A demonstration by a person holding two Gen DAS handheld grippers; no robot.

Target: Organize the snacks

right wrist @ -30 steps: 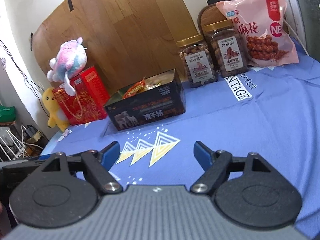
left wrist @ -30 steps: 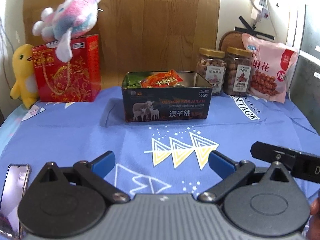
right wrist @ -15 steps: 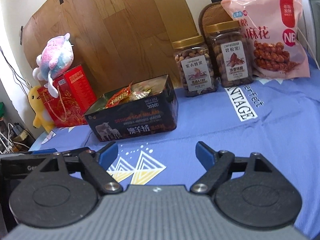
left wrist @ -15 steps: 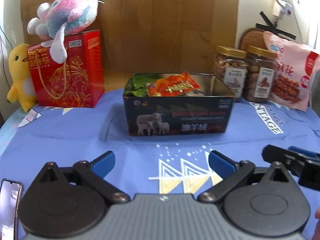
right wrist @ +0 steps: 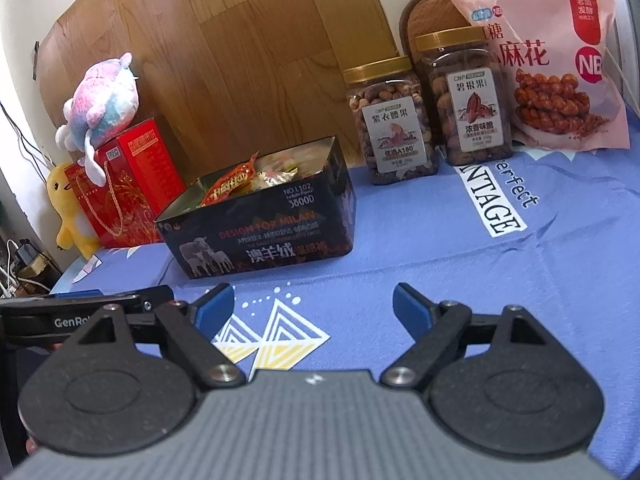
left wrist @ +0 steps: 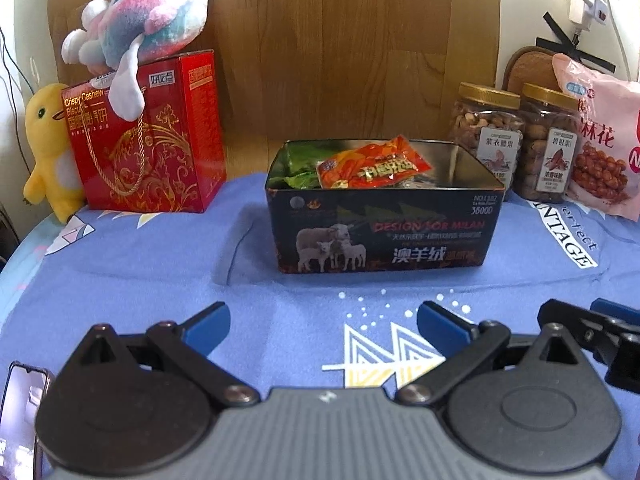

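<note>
Left gripper (left wrist: 322,322): blue-padded fingers spread wide, nothing between them; it hangs low over the blue cloth (left wrist: 160,264), facing the front wall of the tin (left wrist: 380,236).
Right gripper (right wrist: 314,308): fingers likewise apart and empty, held just beside the left one, angled toward the tin's right corner.
Tin: open, dark, rectangular metal box with a printed sheep panel; glossy inner walls; it stands mid-table, in front of the wooden board (left wrist: 340,60).
Contents: an orange-red foil packet (left wrist: 374,166) lies tilted on top, over green wrappers (left wrist: 298,168) at the left end; crinkled, slippery film.
Snacks outside the tin: two clear ribbed jars with gold lids, the cashew jar (right wrist: 390,124) and the pecan jar (right wrist: 466,100), touching side by side right of the tin; a soft pink bag (right wrist: 552,60) leans just beside them.
Other goods: red cardboard gift box (left wrist: 148,140) with rope handle, left of the tin, well apart from the jars.
Step in hand (judged): approach, target not yet evident; probably the jars or the bag.
Doing it well: take a jar across its rigid body below the lid, upright; pinch the bag by its top seam, since the filled belly would sag and slip; steady the light tin if anything is pressed in.
</note>
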